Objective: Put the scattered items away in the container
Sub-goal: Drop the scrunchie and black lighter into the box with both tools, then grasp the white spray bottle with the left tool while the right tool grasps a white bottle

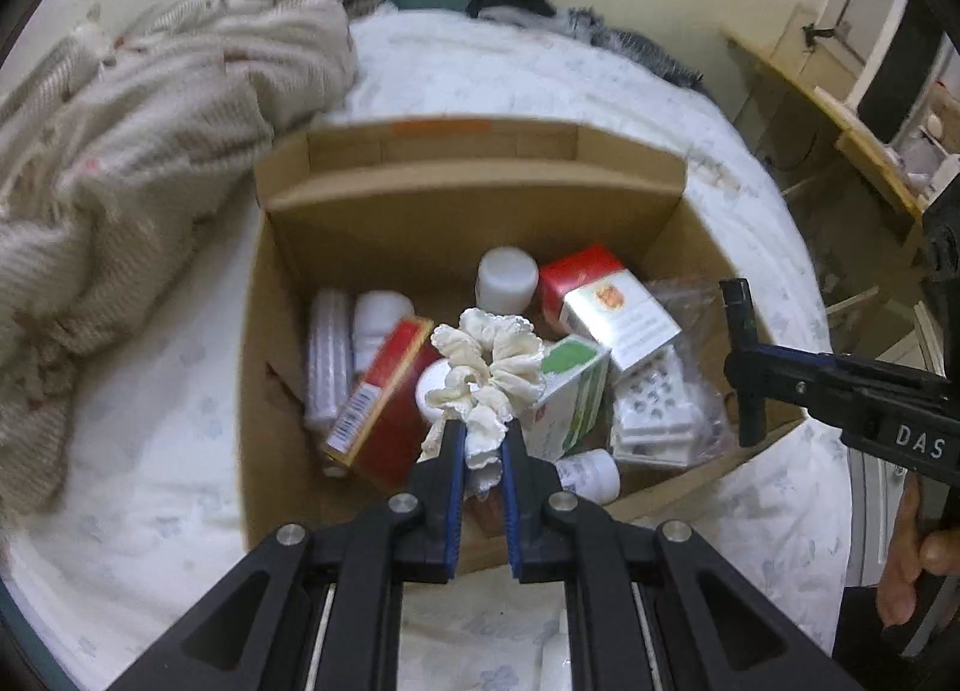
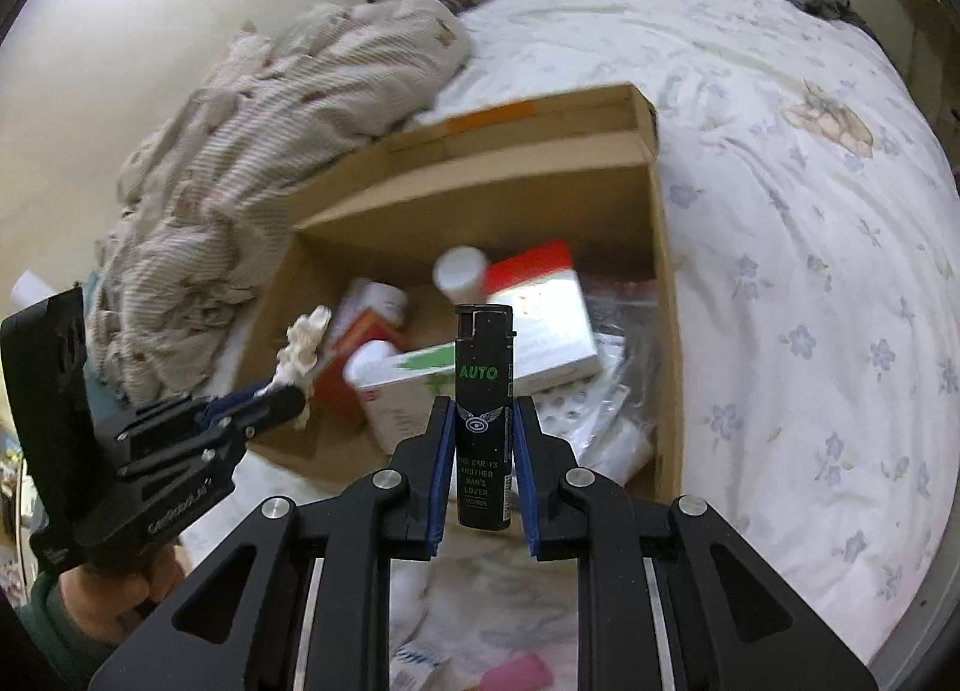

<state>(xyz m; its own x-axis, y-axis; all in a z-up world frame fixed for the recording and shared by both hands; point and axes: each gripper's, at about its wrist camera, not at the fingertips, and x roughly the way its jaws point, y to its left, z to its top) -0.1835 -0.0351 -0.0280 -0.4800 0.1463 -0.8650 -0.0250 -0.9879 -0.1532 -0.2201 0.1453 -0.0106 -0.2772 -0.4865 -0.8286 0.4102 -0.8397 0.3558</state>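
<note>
On the far left of the bed lies a rumpled beige knitted blanket (image 1: 138, 151), its near edge beside the open brown cardboard box (image 1: 468, 211) that sits on the white floral bedsheet (image 2: 810, 271). The left gripper (image 1: 483, 439) hangs over the near-left part of the box, its blue-padded fingers (image 1: 453, 451) pinched on a cream ruffled fabric scrunchie (image 1: 489, 373), which dangles just above a red carton (image 1: 384, 391) and a green-and-white carton (image 1: 570, 385) already inside. Further right, the right gripper (image 2: 483, 433) is clamped on a black cylindrical lighter (image 2: 483, 409), long axis upright along the fingers, its top pointing at the far wall of the box. Both held items are over the box opening (the scrunchie seems lower and nearer the contents), so the drop looks to need only a straight release downward; the left gripper appears better placed to go first.
</note>
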